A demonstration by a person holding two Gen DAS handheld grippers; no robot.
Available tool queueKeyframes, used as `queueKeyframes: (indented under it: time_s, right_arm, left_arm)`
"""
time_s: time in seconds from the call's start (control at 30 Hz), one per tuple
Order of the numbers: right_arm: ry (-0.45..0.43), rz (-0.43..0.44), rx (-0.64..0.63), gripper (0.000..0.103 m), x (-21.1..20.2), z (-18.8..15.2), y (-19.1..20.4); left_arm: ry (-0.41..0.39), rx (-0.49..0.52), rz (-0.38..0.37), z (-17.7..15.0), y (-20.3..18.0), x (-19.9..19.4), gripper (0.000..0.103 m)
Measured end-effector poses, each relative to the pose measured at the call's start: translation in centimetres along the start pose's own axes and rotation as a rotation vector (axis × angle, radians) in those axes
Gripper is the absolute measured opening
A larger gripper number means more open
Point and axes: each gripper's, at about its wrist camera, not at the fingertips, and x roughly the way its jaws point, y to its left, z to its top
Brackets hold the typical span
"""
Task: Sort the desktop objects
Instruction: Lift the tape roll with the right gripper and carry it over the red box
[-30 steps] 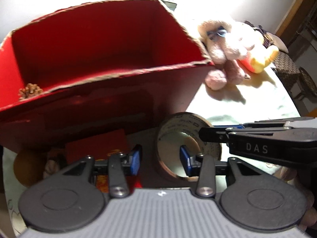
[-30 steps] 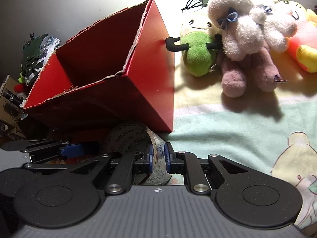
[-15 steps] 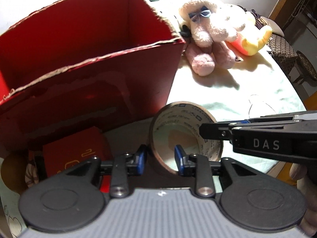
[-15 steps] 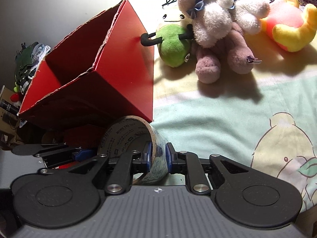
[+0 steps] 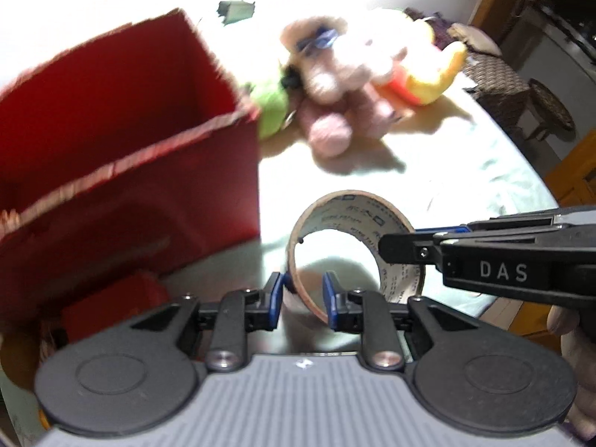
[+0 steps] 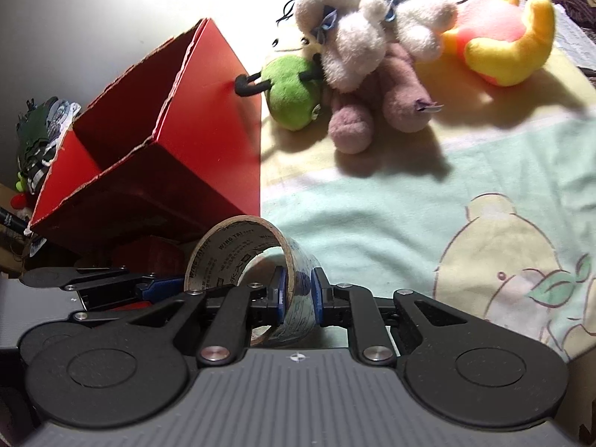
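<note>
Left wrist view: close behind the left gripper [image 5: 303, 298], tilted steeply down, facing the red box [image 5: 130, 171] from its near long side, the box left of centre. Right wrist view: equally close behind the right gripper [image 6: 298, 296], also angled down, facing the same red box [image 6: 156, 156] corner-on from the right. Shared by both: the box, the tape roll [image 5: 354, 246] [image 6: 246, 268] just in front of it, the plush toys [image 5: 346, 85] [image 6: 372, 56] beyond its far corner, the pale green cloth [image 5: 465, 171] [image 6: 391, 216].

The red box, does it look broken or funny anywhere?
Yes. The red box has ragged, torn top edges, as if its flaps were ripped off, and pale cardboard shows along the rim. It stands upright on the cloth beside the plush toys. Nothing has spilled from it.
</note>
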Motion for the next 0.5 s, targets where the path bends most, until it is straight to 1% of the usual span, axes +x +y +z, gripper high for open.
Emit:
queueKeyframes:
  time_s: [0.13,0.3,0.4,0.5]
  right_arm:
    - [-0.066,-0.006,0.02,0.016,-2.3,0.3,-0.6]
    - [-0.166,-0.001,0.053,0.016,-5.1,1.6,-0.7]
    - [-0.236,0.002,0.04,0.016,-6.6,2.8,0.0]
    - [-0.284,0.005,0.02,0.016,-7.5,4.1,1.1]
  left_arm:
    - [-0.059,0.023,-0.032,1.8,-1.0,-1.4,0.023]
    - [-0.157,0.058,-0.039,3.7,-1.8,-4.1,0.023]
    - [-0.209,0.049,-0.047,5.0,-1.3,-5.7,0.023]
    - [-0.254,0.035,-0.051,6.2,-0.3,-7.2,0.024]
